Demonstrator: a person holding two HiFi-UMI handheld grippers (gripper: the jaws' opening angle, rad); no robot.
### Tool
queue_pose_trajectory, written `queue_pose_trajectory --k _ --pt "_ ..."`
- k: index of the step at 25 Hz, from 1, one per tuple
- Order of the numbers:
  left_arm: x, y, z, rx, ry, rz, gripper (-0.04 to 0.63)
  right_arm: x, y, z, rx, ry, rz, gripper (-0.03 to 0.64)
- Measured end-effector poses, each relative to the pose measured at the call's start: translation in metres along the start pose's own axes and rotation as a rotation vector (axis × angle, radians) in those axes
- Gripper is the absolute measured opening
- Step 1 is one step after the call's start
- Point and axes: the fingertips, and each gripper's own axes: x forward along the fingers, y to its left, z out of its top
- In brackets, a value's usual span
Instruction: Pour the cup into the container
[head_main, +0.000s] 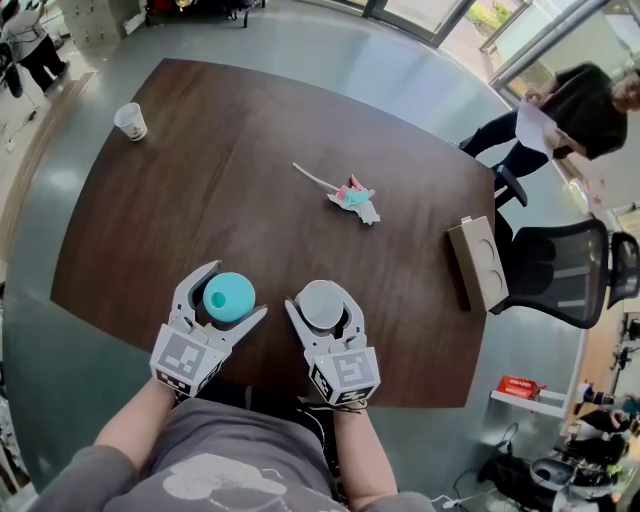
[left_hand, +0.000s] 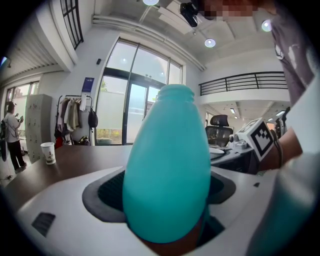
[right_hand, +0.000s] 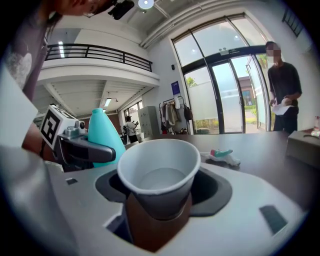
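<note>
A teal, bottle-shaped container (head_main: 229, 297) stands upright between the jaws of my left gripper (head_main: 235, 295), which is shut on it near the table's front edge. In the left gripper view the teal container (left_hand: 167, 165) fills the middle, its narrow open mouth at the top. My right gripper (head_main: 321, 303) is shut on a white paper cup (head_main: 321, 305), held upright just right of the container. The right gripper view shows that cup (right_hand: 159, 175) with clear liquid in it and the teal container (right_hand: 104, 134) to its left. Both grippers are side by side, a little apart.
The dark wooden table (head_main: 250, 180) also carries a second paper cup (head_main: 130, 121) at the far left, a pink and teal wrapper with a stick (head_main: 352, 197) in the middle, and a cardboard box (head_main: 478, 263) at the right edge. A black chair (head_main: 560, 268) and a person (head_main: 570, 105) are beyond.
</note>
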Motion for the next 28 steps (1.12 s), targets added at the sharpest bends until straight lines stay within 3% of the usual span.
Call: queue_pose_trajectory --k 12,19,28 --pt "-0.017 -0.023 0.032 0.048 -0.025 -0.108 0.431 -0.054 0.027 0.09 -0.028 -0.017 0.108 0.304" --pt "-0.017 -0.047 0.039 0.101 -0.016 -0.184 0.431 -0.071 0.045 0.109 -0.093 0.01 0.172 0.302" --pt "-0.011 -0.062 0.04 0.089 -0.032 -0.218 0.431 -0.082 0.065 0.124 -0.215 0.065 0.24 0.295"
